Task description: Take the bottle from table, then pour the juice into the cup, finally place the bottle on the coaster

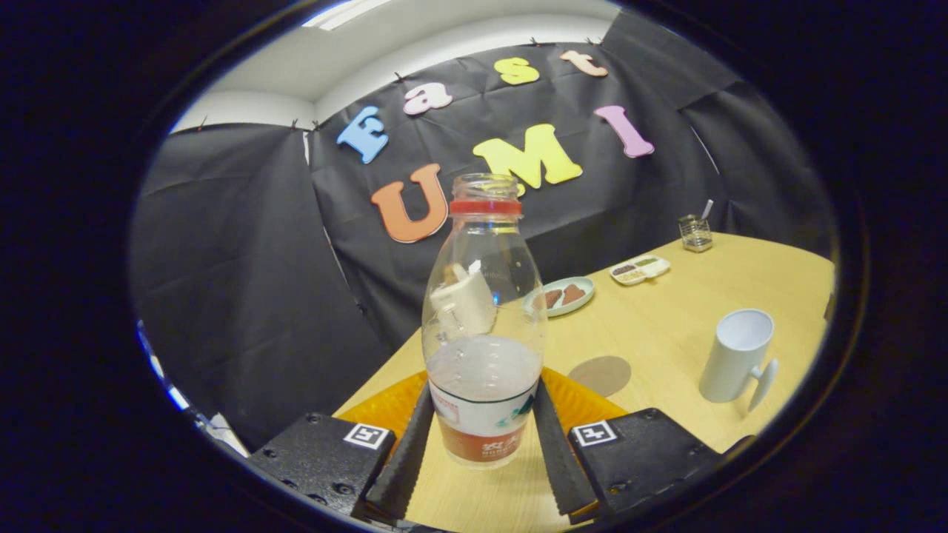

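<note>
A clear plastic bottle with a red neck ring and no cap stands upright between my fingers, with pale liquid filling its lower part. My gripper is shut on the bottle, one finger pressing each side of its labelled lower body. A white cup with a handle stands on the wooden table, beyond the fingers to the right. A round brown coaster lies flat between the bottle and the cup, just past my right finger.
An orange round mat lies under and behind the bottle. Farther back are a pale plate with brown pieces, a small white divided dish and a little glass holder. The table's edge runs left of the bottle.
</note>
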